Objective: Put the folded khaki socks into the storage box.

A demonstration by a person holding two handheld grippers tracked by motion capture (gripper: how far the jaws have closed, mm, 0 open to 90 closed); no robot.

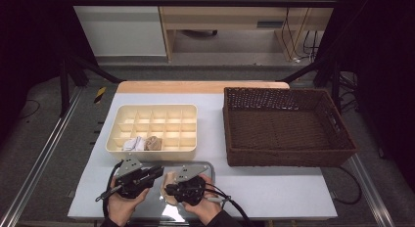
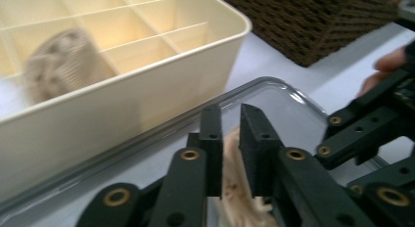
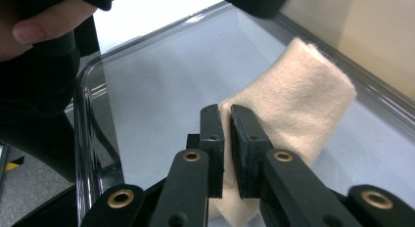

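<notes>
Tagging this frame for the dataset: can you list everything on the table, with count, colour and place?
divided box: 1, cream, left half of the table, far from the person
rolled socks: 2, one white, one tan, side by side in the box's near row
wicker basket: 1, dark brown, right half of the table
clear tray: 1, transparent, near edge, under the grippers
beige sock: 1, lying in the clear tray
table: 1, white top
left gripper: 1, black, jaws parted a little around the sock cloth
right gripper: 1, black, pinching the beige sock
hands: 2, at the near edge
</notes>
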